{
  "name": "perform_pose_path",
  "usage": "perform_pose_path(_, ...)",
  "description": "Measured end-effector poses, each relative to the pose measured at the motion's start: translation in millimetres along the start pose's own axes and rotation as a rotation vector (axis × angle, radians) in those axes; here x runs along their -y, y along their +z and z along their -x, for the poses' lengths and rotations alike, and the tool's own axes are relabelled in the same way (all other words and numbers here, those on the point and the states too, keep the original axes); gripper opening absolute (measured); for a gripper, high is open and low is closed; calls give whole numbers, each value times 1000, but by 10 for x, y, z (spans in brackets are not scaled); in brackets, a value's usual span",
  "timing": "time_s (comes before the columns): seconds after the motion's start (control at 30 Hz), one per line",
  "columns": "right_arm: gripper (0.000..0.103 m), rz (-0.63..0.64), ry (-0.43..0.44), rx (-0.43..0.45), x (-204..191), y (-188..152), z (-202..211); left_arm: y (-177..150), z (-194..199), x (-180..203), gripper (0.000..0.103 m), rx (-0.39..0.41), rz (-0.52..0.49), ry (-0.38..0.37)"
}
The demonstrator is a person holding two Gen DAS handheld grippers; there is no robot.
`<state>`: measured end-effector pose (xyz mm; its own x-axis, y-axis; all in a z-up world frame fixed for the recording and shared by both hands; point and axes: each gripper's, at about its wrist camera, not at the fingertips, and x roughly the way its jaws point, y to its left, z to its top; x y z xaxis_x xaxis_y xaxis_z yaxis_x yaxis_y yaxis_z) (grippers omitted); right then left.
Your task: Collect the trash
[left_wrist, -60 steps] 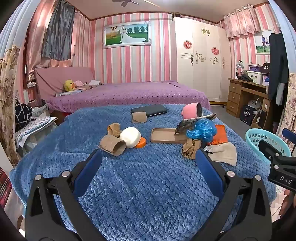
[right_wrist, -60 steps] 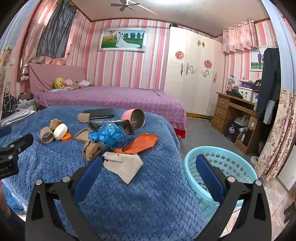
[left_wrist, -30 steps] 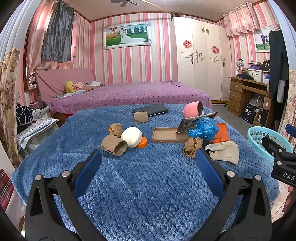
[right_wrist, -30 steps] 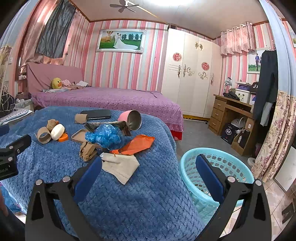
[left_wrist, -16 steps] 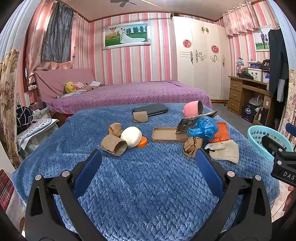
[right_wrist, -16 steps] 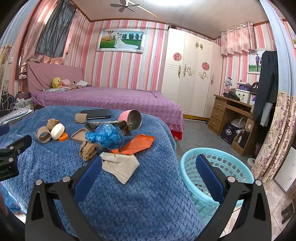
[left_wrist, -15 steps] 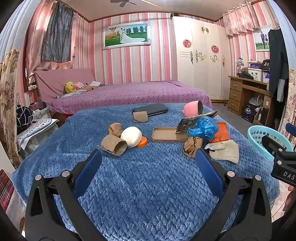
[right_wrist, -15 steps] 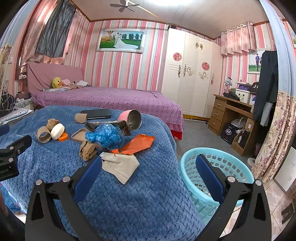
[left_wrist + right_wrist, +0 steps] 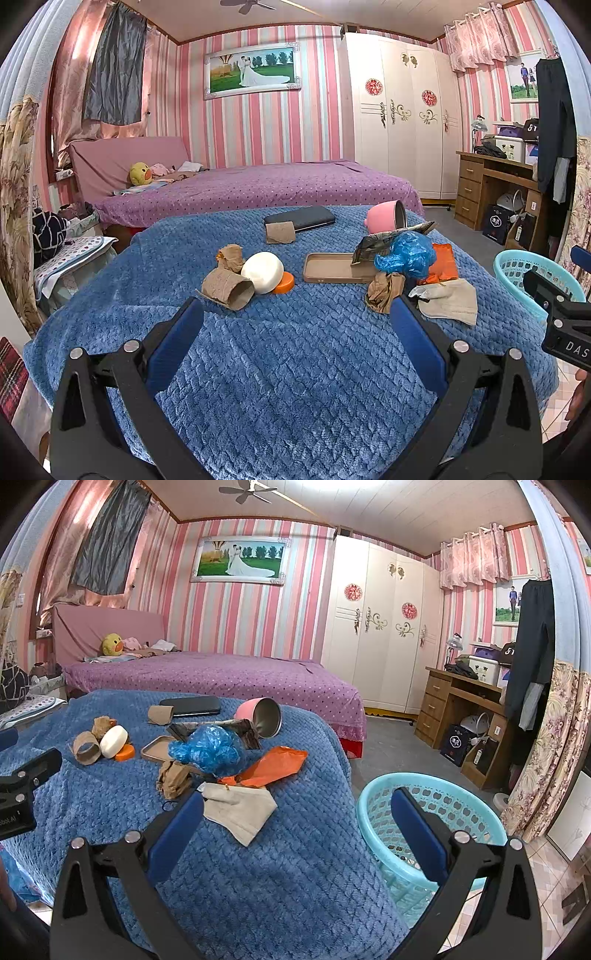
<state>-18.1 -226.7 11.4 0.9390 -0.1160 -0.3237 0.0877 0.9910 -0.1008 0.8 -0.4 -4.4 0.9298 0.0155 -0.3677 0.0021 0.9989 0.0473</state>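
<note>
Above the blue bed [image 9: 295, 369], your left claw [image 9: 295, 321] and right claw [image 9: 295, 812] hang wide, empty — trash unpicked, basket [image 9: 461, 812] beside for drops.

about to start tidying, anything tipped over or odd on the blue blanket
The pink cup lies tipped on its side at the far edge, open mouth facing the turquoise basket. A flattened cardboard tube rests on the black case.

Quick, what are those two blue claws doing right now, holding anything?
Left gripper: open, holding nothing.
Right gripper: open, holding nothing.
</note>
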Motion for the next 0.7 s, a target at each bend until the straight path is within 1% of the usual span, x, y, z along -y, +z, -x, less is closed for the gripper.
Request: perform_pose_path(0.7,99,2,-3,-1,8,-8,-4,-3,-4,4,98,-1,-2,1)
